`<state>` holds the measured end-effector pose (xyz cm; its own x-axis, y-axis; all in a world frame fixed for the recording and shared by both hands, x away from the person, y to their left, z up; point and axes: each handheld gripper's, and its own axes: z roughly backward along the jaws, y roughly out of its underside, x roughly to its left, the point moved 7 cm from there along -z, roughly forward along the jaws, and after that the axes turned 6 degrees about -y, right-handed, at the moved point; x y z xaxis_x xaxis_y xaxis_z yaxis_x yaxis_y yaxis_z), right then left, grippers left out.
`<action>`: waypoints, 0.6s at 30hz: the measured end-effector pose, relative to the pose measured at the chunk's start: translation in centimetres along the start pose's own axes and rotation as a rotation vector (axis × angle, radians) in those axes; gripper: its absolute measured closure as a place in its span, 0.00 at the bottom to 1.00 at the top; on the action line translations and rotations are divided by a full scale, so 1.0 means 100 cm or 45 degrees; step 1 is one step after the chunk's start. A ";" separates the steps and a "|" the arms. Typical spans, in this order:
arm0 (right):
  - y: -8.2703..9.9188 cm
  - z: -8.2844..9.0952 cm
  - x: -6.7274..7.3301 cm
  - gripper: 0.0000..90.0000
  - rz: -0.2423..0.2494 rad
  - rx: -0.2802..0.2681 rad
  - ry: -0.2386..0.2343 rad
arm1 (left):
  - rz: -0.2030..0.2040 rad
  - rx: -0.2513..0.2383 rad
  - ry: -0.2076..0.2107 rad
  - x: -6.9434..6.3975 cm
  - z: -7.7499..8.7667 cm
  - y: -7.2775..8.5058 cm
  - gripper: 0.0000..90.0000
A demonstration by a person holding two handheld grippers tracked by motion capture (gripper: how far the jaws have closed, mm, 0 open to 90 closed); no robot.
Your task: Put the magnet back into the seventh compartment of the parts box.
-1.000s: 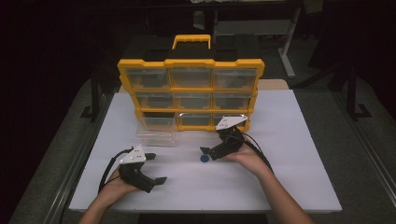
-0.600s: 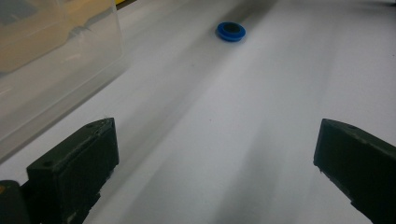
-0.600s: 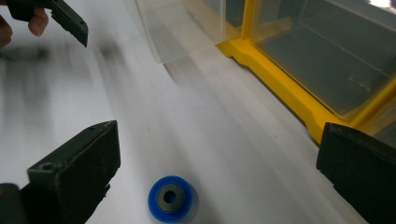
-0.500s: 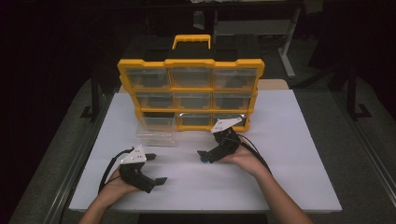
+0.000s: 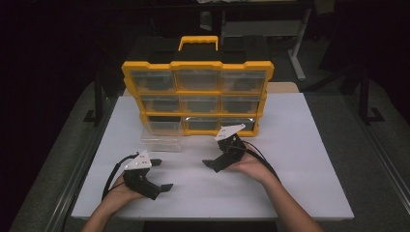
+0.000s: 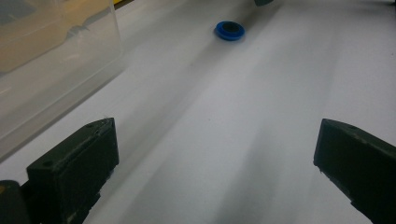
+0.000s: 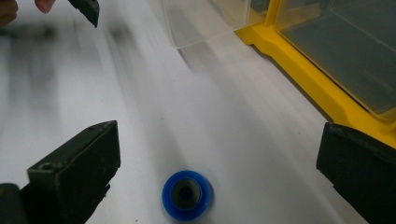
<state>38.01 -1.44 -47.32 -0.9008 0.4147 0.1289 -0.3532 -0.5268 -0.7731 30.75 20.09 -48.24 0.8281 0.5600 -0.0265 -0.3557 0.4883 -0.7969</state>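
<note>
So the right claw point(image 7: 205, 168) is hovering low over the white tabletop point(image 5: 300, 159) with its jaws spread wide, and the small round blue plastic cap with a dark centre point(image 7: 187, 194) is lying flat right between them, nearer the left jaw, not touching either one. Ahead and to the right of that claw the yellow organizer case with clear drawers point(image 5: 197, 96) is standing upright, with a loose clear plastic drawer point(image 5: 163, 139) sitting just in front of it. The left claw point(image 5: 159, 175) is resting near the tabletop's front edge, also spread open and gripping nothing, with the blue cap point(image 6: 229, 31) lying well ahead of it.
</note>
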 end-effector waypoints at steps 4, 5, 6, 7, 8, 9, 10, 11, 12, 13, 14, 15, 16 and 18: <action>0.002 -0.002 0.001 0.00 0.009 0.018 -0.004 | 0.001 0.002 0.000 0.000 0.000 0.000 0.00; 0.002 -0.003 0.002 0.00 0.011 0.023 -0.005 | 0.001 0.002 0.000 0.000 0.000 0.000 0.00; 0.002 -0.003 0.002 0.00 0.016 0.027 -0.006 | 0.000 0.001 0.001 0.000 0.000 0.000 0.00; 0.003 -0.004 0.002 0.00 0.017 0.033 -0.006 | 0.000 0.001 0.001 0.000 0.000 0.000 0.00; 0.003 -0.004 0.002 0.00 0.018 0.039 -0.007 | 0.001 0.001 0.001 0.000 0.000 0.000 0.00; 0.004 -0.005 0.002 0.00 0.024 0.046 -0.007 | 0.002 0.001 0.001 0.000 0.000 0.000 0.00; 0.004 -0.006 0.002 0.00 0.024 0.050 -0.007 | 0.001 0.001 0.001 0.000 0.000 0.000 0.00; 0.005 -0.006 0.003 0.00 0.027 0.056 -0.008 | 0.001 0.001 0.002 0.000 0.000 0.000 0.00; 0.005 -0.007 0.003 0.00 0.024 0.065 -0.010 | 0.001 0.002 0.001 0.000 0.000 0.000 0.00; 0.005 -0.007 0.003 0.00 0.024 0.065 -0.010 | 0.001 0.002 0.001 0.000 0.000 0.000 0.00; 0.007 -0.008 0.004 0.00 0.027 0.080 -0.012 | 0.002 0.002 0.003 0.000 -0.001 0.000 0.00; 0.007 -0.009 0.004 0.00 0.031 0.084 -0.010 | 0.001 0.004 0.002 0.000 0.000 0.000 0.00; 0.008 -0.009 0.005 0.00 0.033 0.091 -0.010 | 0.000 0.005 0.001 0.000 -0.001 0.000 0.00; 0.009 -0.011 0.005 0.00 0.037 0.100 -0.015 | 0.000 0.003 0.001 -0.001 0.000 0.000 0.00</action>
<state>37.50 -0.90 -48.59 -0.9137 0.3898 0.1152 -0.3454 -0.5952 -0.7255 30.71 20.05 -48.30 0.8286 0.5592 -0.0270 -0.3566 0.4899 -0.7955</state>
